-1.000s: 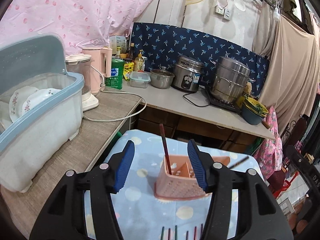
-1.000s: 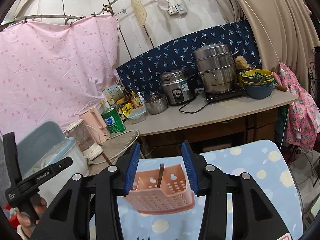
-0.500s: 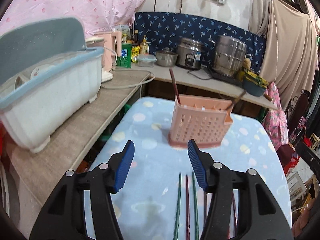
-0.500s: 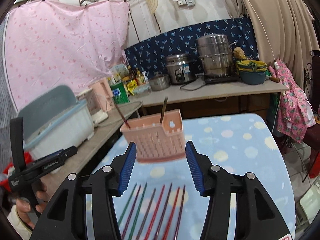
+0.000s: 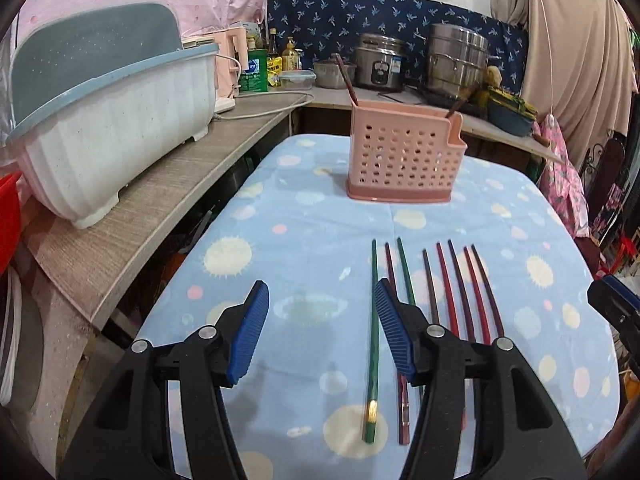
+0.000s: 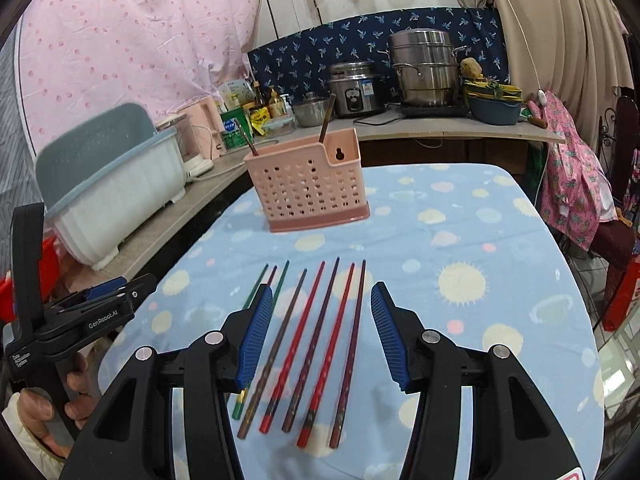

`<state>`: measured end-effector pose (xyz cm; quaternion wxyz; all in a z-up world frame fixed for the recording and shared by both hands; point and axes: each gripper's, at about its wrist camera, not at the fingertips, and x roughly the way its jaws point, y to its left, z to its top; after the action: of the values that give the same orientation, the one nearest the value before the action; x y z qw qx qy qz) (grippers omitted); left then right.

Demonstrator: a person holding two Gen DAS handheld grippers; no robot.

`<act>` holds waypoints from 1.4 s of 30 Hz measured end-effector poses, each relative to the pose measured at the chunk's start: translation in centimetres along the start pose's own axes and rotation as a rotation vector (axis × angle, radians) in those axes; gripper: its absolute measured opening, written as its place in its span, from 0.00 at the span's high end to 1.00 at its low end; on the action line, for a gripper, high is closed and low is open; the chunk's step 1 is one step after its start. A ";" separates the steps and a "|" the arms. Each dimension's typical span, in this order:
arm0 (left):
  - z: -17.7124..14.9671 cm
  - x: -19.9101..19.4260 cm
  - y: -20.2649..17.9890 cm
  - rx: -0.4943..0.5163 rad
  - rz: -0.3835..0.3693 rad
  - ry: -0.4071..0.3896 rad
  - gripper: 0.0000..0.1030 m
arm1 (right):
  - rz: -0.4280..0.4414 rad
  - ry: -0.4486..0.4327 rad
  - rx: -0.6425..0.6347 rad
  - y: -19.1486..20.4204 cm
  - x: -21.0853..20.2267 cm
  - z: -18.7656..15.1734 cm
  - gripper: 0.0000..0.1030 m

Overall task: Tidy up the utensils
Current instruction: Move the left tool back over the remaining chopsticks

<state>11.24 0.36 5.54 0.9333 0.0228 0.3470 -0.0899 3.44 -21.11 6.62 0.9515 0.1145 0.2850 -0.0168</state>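
Note:
A pink perforated utensil basket (image 5: 404, 156) (image 6: 308, 180) stands upright at the far middle of the table with two chopsticks leaning in it. Several chopsticks, green, red and dark (image 5: 436, 300) (image 6: 316, 328), lie side by side on the blue spotted cloth (image 5: 304, 248) (image 6: 460, 240) in front of it. My left gripper (image 5: 320, 324) is open and empty, above the cloth just left of the row; its right finger overlaps the green ones. My right gripper (image 6: 318, 328) is open and empty, with its jaws on either side of the red and dark chopsticks, above them.
A white and blue dish rack (image 5: 112, 120) (image 6: 116, 176) sits on the wooden counter to the left. Pots, a rice cooker (image 5: 378, 64) (image 6: 354, 90) and bottles line the back counter. The left gripper (image 6: 80, 316) and the hand holding it show in the right wrist view.
Both grippers have drawn back from the basket and tilted down. The basket now stands on the table farther off, and the row of chopsticks has come into full view.

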 end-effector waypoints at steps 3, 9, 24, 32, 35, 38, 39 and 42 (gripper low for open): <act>-1.2 -0.1 -0.4 0.014 0.003 0.013 0.49 | -0.015 0.014 -0.012 0.2 -0.1 -1.2 0.51; -2.9 0.0 -1.0 0.019 0.005 0.049 0.49 | -0.017 0.060 0.011 -0.1 0.3 -3.4 0.51; -6.1 1.2 -1.1 0.010 -0.005 0.139 0.49 | -0.050 0.150 0.023 -0.6 1.8 -7.7 0.51; -7.4 1.7 -0.7 -0.015 -0.010 0.166 0.39 | -0.058 0.180 0.026 -0.5 2.9 -8.9 0.51; -7.8 2.1 -0.8 -0.013 -0.011 0.178 0.39 | -0.060 0.187 0.028 -0.5 3.1 -9.1 0.51; -8.1 2.5 -0.9 -0.010 -0.014 0.190 0.39 | -0.064 0.192 0.026 -0.4 3.5 -9.3 0.51; -8.2 2.6 -0.9 -0.009 -0.015 0.193 0.39 | -0.064 0.195 0.026 -0.4 3.6 -9.4 0.51; -8.5 2.9 -1.0 -0.004 -0.017 0.205 0.39 | -0.067 0.202 0.025 -0.4 3.9 -9.5 0.51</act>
<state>7.73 -0.21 -2.76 0.8922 0.0269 0.4409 -0.0941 1.57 -19.20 -3.35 0.9153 0.1180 0.3828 -0.0406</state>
